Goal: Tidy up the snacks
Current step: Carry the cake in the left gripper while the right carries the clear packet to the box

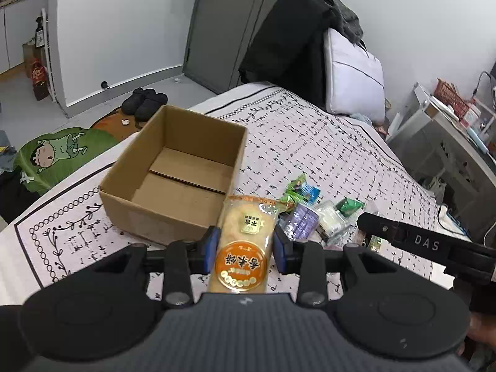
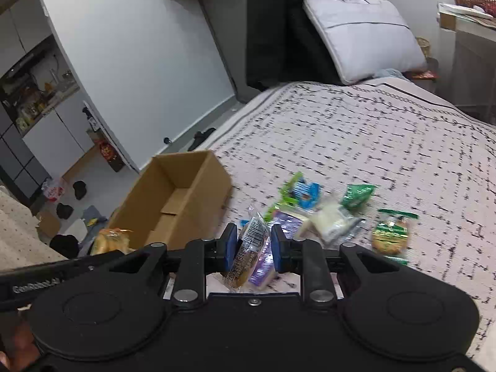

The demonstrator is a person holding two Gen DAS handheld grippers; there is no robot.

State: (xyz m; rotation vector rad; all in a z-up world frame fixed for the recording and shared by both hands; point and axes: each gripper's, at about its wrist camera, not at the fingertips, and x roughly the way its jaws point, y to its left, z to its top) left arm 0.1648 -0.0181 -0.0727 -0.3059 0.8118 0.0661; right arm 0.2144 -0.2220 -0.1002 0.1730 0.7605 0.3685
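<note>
My left gripper [image 1: 246, 249] is shut on an orange rice-cracker pack [image 1: 243, 248], lifted above the bed just right of the open cardboard box [image 1: 176, 173]. In the right wrist view, my right gripper [image 2: 252, 248] is shut on a clear-wrapped purple snack [image 2: 252, 248], held over the bedspread beside the same cardboard box [image 2: 173, 204]. The orange pack [image 2: 110, 241] shows at the left there. On the bed lies a heap of loose snacks [image 2: 325, 217]: green packets, a white one, a purple one, and an orange-and-green cracker pack [image 2: 390, 235]. The right gripper's black body [image 1: 418, 241] reaches in at the right of the left wrist view.
The patterned bedspread [image 1: 310, 142] stretches far back to a grey pillow [image 1: 353, 74] and dark clothes. A cartoon floor mat [image 1: 59, 152] and black slippers [image 1: 145, 102] lie left of the bed. A cluttered desk [image 1: 449, 117] stands on the right.
</note>
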